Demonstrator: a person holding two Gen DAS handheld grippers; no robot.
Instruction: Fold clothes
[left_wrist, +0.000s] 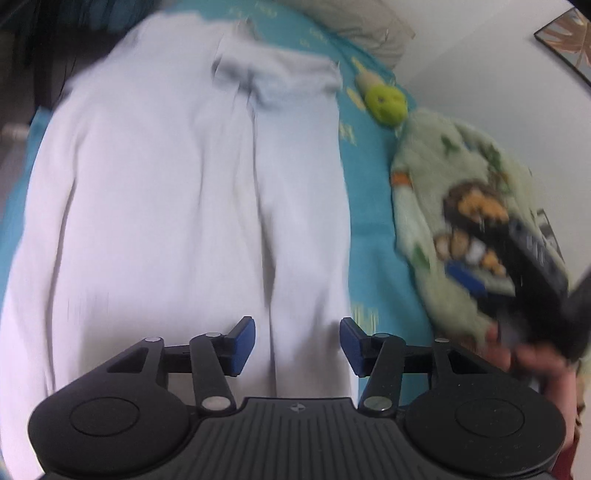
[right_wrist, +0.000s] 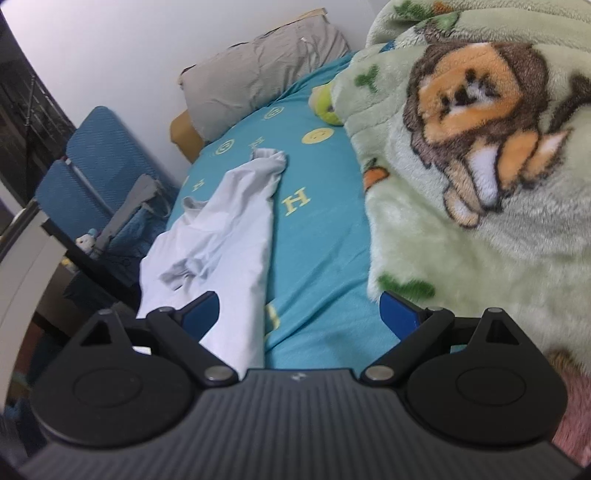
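Left wrist view: my left gripper (left_wrist: 297, 345) hangs half-open and empty over the white garment (left_wrist: 177, 192) filling centre frame on the bed (left_wrist: 373, 236); my right gripper (right_wrist: 299, 314) gapes wide, holding nothing — a careless pinch could rumple the fold.

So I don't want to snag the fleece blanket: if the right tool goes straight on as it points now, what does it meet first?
Probably the teal bedsheet, bare between the open right tool. The white garment lies just left, the green blanket just right; depth is unclear.
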